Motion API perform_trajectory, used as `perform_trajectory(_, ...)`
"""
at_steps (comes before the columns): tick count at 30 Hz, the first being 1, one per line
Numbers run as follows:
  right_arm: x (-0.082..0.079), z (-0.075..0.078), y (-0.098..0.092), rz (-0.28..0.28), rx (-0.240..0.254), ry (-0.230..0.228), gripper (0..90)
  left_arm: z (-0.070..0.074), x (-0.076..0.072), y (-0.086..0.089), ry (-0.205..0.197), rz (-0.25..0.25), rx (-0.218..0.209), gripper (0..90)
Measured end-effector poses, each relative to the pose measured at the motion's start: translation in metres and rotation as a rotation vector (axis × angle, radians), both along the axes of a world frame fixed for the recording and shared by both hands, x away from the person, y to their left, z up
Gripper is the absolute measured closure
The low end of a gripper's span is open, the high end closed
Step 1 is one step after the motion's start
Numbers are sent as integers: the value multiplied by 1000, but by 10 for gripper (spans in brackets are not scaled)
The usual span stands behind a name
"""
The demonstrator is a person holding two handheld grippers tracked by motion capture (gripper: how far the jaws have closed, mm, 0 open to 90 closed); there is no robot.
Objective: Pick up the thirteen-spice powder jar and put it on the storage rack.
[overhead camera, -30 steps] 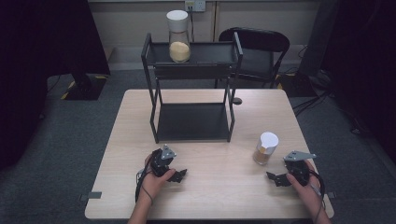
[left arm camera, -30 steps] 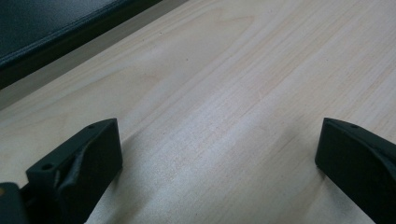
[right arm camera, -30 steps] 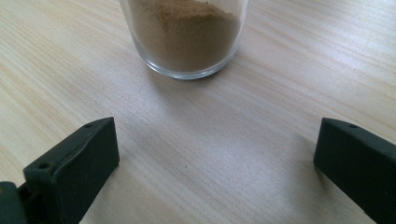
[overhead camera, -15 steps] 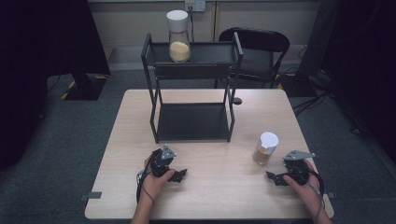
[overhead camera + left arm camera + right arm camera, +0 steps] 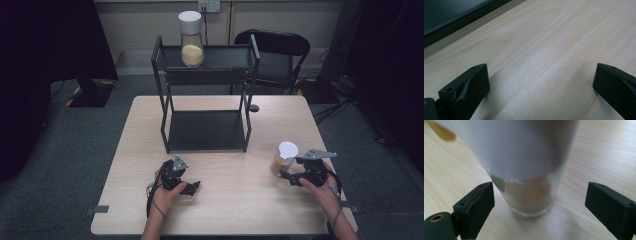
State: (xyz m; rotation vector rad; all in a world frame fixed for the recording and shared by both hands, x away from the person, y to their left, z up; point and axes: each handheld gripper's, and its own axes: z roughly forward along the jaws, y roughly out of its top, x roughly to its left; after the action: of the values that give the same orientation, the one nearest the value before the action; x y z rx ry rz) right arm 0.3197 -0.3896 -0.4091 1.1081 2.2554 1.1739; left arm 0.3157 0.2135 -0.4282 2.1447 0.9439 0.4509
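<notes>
A glass jar (image 5: 285,159) with a white lid and tan powder inside stands on the table at the right. In the right gripper view the jar (image 5: 531,192) rises between the two black jaws, with a gap on each side. My right gripper (image 5: 288,176) points left at the jar's base; it is open and its jaws have just been closing around the jar without touching it. My left gripper (image 5: 193,187) rests low on the table in front of the rack. It is open, and bare wood lies between its jaws (image 5: 540,82).
A black two-shelf rack (image 5: 207,130) stands at the middle back of the wooden table (image 5: 240,205). A second white-lidded jar (image 5: 191,40) of tan powder sits on its top shelf. A black chair (image 5: 275,50) stands behind the table.
My right gripper has edged slightly left towards the jar on the table. The left hand and both jars have stayed put.
</notes>
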Motion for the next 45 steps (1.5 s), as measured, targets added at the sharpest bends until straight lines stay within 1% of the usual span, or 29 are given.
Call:
perform_trajectory(1,2,1,2,13,-6,-11,123,0,0,0,0,0,0,0)
perform_trajectory(2,2,1,5,13,-12,-22,124,0,0,0,0,0,0,0)
perform_trajectory(4,5,1,8,21,-13,-36,154,0,0,0,0,0,0,0)
perform_trajectory(7,9,-1,9,38,13,-60,192,0,0,0,0,0,0,0)
perform_trajectory(8,10,-3,8,50,28,-71,219,0,0,0,0,0,0,0)
perform_trajectory(9,11,-4,9,54,29,-84,257,0,0,0,0,0,0,0)
perform_trajectory(10,11,-3,10,63,21,-95,302,0,0,0,0,0,0,0)
perform_trajectory(11,11,-2,11,75,14,-106,305,0,0,0,0,0,0,0)
perform_trajectory(14,13,4,17,80,-17,-108,307,0,0,0,0,0,0,0)
perform_trajectory(16,14,7,20,85,-26,-102,307,0,0,0,0,0,0,0)
perform_trajectory(18,16,10,21,99,-21,-100,307,0,0,0,0,0,0,0)
perform_trajectory(20,18,14,23,102,-13,-88,307,0,0,0,0,0,0,0)
perform_trajectory(22,21,16,26,118,-2,-84,307,0,0,0,0,0,0,0)
perform_trajectory(25,25,22,35,141,-11,-81,307,0,0,0,-1,1,0,0)
perform_trajectory(28,27,24,39,153,-2,-78,307,0,-1,0,-1,3,0,2)
perform_trajectory(29,29,25,42,164,5,-74,307,0,-1,0,-3,4,0,2)
perform_trajectory(32,33,31,53,187,-1,-69,307,0,-1,-1,-3,5,0,3)
perform_trajectory(37,38,42,67,215,10,-58,307,0,-1,-1,-3,5,-1,3)
perform_trajectory(39,41,45,71,223,19,-47,307,0,-1,-1,-3,5,0,3)
perform_trajectory(40,45,50,75,236,27,-35,307,0,-1,-1,-3,5,0,3)
perform_trajectory(41,45,50,75,236,27,-35,307,0,-1,-1,-3,5,0,3)
perform_trajectory(45,48,61,89,259,2,-34,307,0,-1,-1,-3,5,0,3)
